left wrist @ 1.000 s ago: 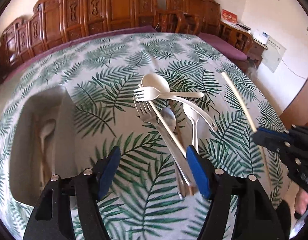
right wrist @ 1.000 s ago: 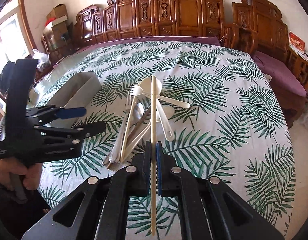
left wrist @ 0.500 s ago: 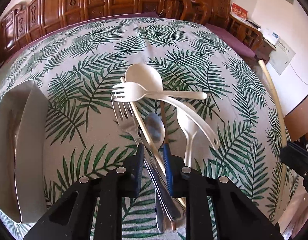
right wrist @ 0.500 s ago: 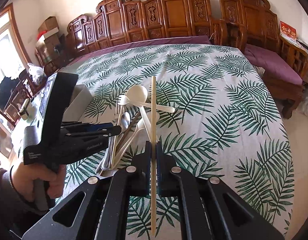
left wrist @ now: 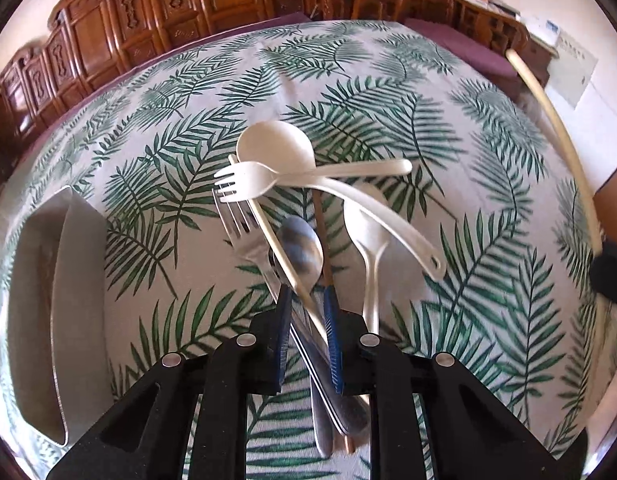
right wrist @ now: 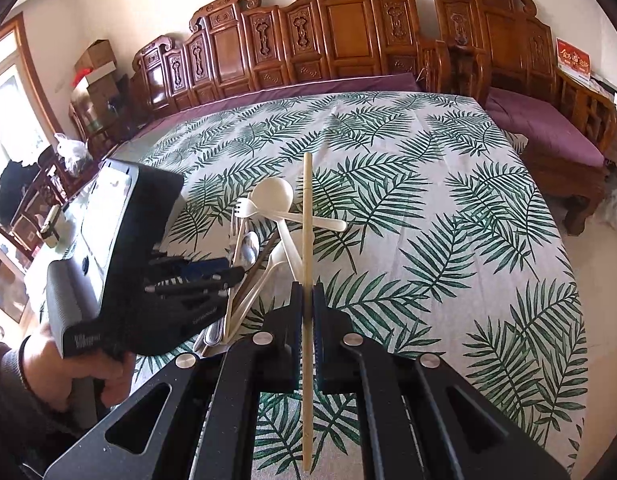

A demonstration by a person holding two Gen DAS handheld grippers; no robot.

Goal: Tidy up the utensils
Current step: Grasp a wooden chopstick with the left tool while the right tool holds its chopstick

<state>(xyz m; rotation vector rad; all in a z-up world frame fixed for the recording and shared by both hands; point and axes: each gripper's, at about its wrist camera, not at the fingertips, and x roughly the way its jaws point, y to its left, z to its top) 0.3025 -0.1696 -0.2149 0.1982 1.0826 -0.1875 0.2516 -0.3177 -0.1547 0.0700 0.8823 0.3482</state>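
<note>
Utensil pile [left wrist: 308,216] sits mid-cloth: metal fork [left wrist: 238,226], metal spoon [left wrist: 302,248], cream chopstick [left wrist: 276,240] lying across them, a brown stick [left wrist: 320,236] alongside, plus white plastic fork [left wrist: 244,186], big white spoon [left wrist: 274,148] and a smaller white spoon [left wrist: 362,224], all crossed over each other.

Left gripper [left wrist: 306,320] is at the pile's 6 o'clock end, pads nearly closed around the bunched handles. Looks like the cream chopstick is what's pinched, but metal handles pass thru the same gap, so can't tell for sure which it grips.

Right gripper [right wrist: 306,300] is clenched on a second cream chopstick [right wrist: 307,240], carried clear of the cloth, tip pointing 12 o'clock.

Tray [left wrist: 40,320] lies at approx 9 o'clock of the pile, near the table edge; contents not readable here.

Progress, my guess: early. One chopstick lifted, its mate maybe being taken; forks & spoons all left to sort.
</note>
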